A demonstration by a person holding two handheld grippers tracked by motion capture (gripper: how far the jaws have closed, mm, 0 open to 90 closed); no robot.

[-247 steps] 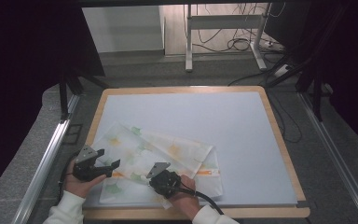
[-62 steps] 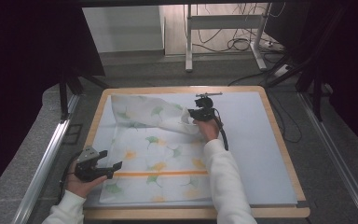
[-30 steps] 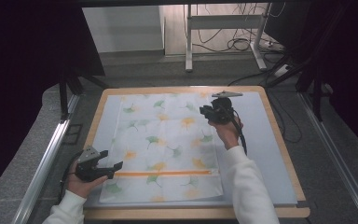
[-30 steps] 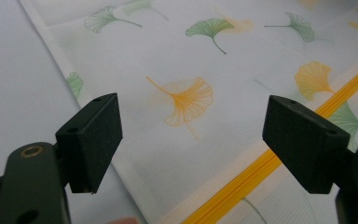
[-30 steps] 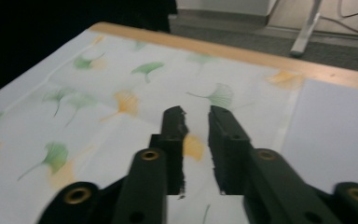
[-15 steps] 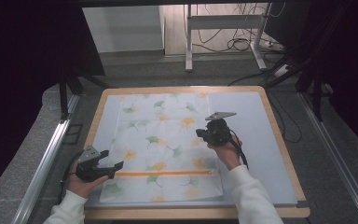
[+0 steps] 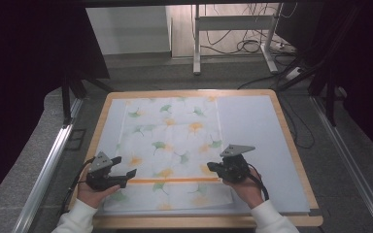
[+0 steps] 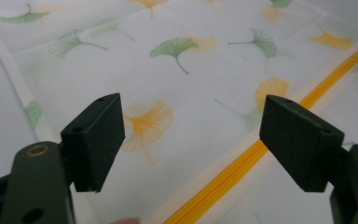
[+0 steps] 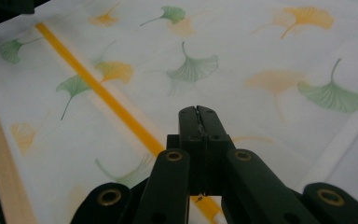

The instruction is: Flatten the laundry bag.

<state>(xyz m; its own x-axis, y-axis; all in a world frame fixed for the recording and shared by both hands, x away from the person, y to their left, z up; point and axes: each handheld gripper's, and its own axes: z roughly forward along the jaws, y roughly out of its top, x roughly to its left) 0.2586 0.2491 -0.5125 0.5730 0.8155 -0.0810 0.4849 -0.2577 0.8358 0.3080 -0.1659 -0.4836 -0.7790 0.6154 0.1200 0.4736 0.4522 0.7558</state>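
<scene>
A white cloth printed with green and orange ginkgo leaves lies spread flat on the board, an orange stripe running across it near the front. My left gripper rests at the cloth's near left corner, open; in the left gripper view its jaws stand wide apart over the cloth and stripe. My right gripper hovers at the cloth's near right part, shut. In the right gripper view its jaws are pressed together above the stripe with nothing seen between them.
The wood-framed board has a bare white strip right of the cloth. A metal rail runs along the left side. Beyond the board, table legs and cables lie on the floor.
The right gripper drew back from the far edge to the near right of the cloth, which now lies unfolded and flat. The left gripper has stayed put.
</scene>
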